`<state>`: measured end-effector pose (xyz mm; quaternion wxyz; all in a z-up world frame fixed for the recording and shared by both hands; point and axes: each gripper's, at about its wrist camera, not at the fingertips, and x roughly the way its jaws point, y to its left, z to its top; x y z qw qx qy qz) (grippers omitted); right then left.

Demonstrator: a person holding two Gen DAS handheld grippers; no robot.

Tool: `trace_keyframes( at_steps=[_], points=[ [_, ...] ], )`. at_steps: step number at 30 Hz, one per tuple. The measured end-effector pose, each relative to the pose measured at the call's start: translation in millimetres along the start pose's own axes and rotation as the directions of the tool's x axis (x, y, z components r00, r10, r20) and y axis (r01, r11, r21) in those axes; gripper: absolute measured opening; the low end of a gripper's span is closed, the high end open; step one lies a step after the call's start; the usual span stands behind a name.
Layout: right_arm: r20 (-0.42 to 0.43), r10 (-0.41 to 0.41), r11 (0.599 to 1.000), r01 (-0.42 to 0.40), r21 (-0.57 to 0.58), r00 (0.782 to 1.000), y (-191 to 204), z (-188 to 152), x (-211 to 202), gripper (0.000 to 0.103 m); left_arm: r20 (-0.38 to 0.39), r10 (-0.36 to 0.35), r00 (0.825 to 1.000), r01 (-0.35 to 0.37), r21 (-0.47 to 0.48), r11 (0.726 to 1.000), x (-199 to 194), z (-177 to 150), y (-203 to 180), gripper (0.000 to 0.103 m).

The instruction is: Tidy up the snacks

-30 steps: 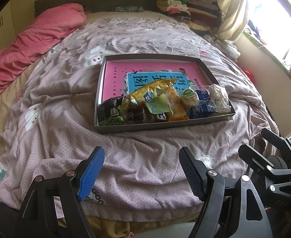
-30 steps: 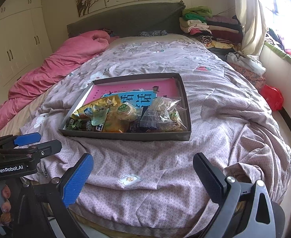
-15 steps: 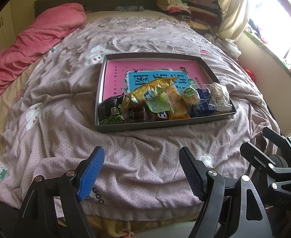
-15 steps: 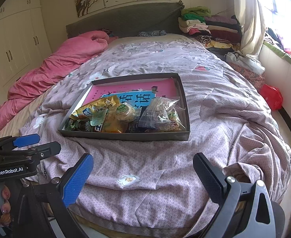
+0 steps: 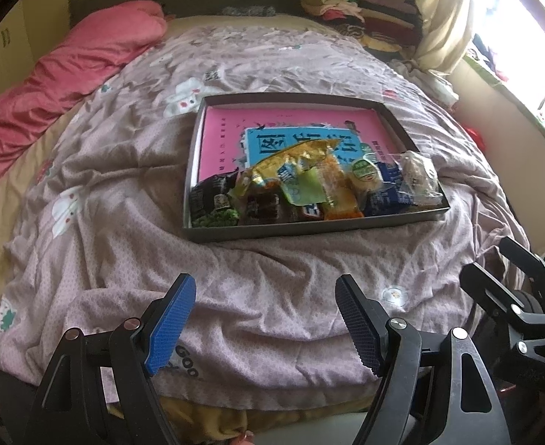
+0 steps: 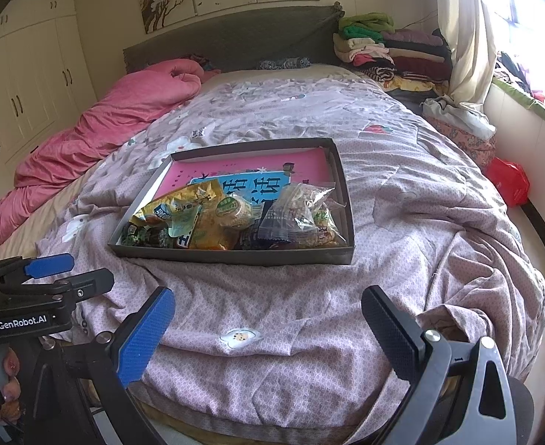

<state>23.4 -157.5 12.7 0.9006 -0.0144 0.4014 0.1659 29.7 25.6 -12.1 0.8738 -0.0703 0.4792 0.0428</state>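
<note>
A shallow grey box (image 5: 302,231) (image 6: 235,256) lies on the bed with a pink and blue book (image 5: 227,129) (image 6: 309,159) flat in it. Several snack packets are piled at its near end: a gold bag (image 5: 291,163) (image 6: 176,204), an orange bar (image 5: 337,189), a dark pack with green peas (image 5: 213,204), a clear bag of nuts (image 5: 417,174) (image 6: 305,204). My left gripper (image 5: 265,324) is open and empty over the bed's foot. My right gripper (image 6: 268,333) is open and empty, also short of the box.
A lilac patterned quilt (image 5: 124,204) covers the bed. A pink duvet (image 6: 98,126) lies along the left side. Folded clothes (image 6: 391,48) are stacked at the headboard's right. A red bag (image 6: 509,181) sits on the floor by the window wall.
Both grippers have moved slightly forward toward the box; the box looks a little nearer. Both stay open and empty.
</note>
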Motion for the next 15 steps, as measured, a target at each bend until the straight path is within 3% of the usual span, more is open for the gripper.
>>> trace_keyframes(
  at_steps=[9, 15],
  points=[
    [0.008, -0.008, 1.000, 0.008, 0.005, 1.000, -1.7, 0.5, 0.9, 0.102, 0.000, 0.024, 1.000, -0.024, -0.023, 0.999, 7.4, 0.3, 8.5, 0.079],
    [0.017, -0.025, 0.999, 0.025, 0.025, 1.000, -9.9, 3.0, 6.5, 0.102, 0.082, 0.034, 0.996, -0.031, -0.040, 0.999, 2.9, 13.6, 23.6, 0.079]
  ],
)
